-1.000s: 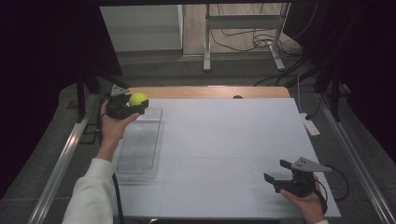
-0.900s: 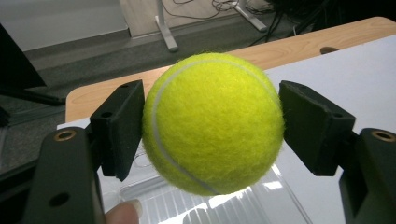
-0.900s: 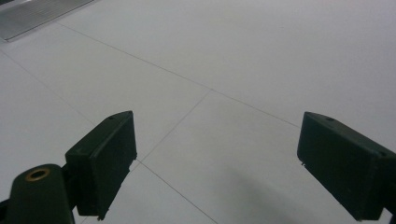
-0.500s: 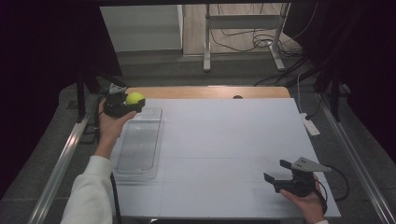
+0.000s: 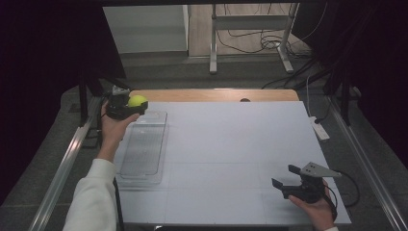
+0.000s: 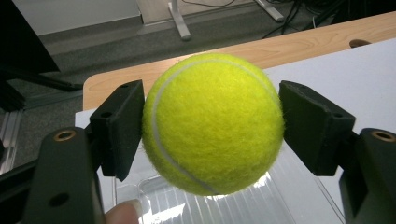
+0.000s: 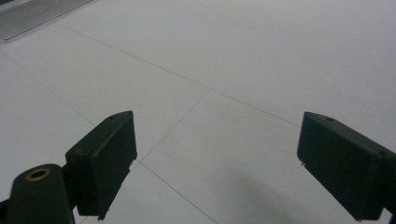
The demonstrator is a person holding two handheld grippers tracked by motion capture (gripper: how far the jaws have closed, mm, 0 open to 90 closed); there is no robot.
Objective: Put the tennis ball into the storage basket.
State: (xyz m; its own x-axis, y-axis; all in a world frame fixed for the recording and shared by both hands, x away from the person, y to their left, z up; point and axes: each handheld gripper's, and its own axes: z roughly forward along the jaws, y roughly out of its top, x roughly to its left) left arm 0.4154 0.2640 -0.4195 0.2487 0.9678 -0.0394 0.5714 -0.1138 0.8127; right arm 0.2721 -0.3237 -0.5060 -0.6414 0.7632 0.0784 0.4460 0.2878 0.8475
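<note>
In the high view, the ball (image 5: 137,101) is held by the left hand-held gripper (image 5: 126,109) above the tray's (image 5: 144,144) far end; the tray's long axis runs toward the person.

In the left gripper view, the ball (image 6: 212,123) is clamped between both jaws, tray (image 6: 280,196) directly below.

In the right gripper view, the right hand-held gripper (image 7: 217,163) is seen spread empty over the desk (image 7: 261,56).

I hold a fuzzy yellow-green tennis ball (image 6: 212,123) with a curved white seam, pinched at its two sides between the black pads of my left gripper (image 6: 212,126). It hangs clear above the far end of the clear ribbed plastic tray (image 5: 143,149), near the table's (image 5: 231,144) far left corner.
</note>
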